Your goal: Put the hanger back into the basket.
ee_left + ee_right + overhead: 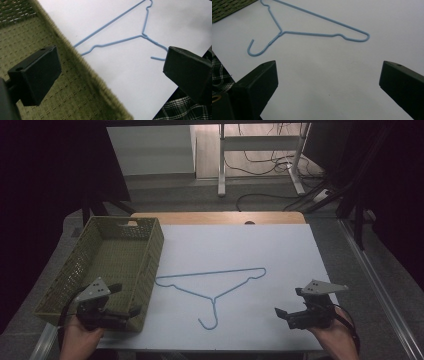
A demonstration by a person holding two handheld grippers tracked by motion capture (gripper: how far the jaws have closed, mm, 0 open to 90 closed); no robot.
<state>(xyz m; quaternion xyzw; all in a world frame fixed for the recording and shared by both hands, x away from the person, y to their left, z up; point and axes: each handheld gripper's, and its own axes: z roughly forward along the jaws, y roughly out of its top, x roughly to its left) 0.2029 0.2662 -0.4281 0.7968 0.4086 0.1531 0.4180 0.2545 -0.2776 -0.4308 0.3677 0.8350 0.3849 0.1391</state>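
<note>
Blue wire hanger (212, 290) lies flat at frame centre on the white board (260, 250), hook toward bottom edge. Green woven basket (107, 265) just beside it, left. Left gripper (125, 300) lower left over basket's near corner, jaws wide apart, holding nothing. Right gripper (289, 302) lower right, likewise spread, unloaded.

A hanger (212, 287) lay flat mid-counter (280, 255), its hook toward you. A basket (107, 267) sat at its left. Your left claw (126, 300) hovered over the basket's near corner, your right claw (289, 301) right of the hanger.
</note>
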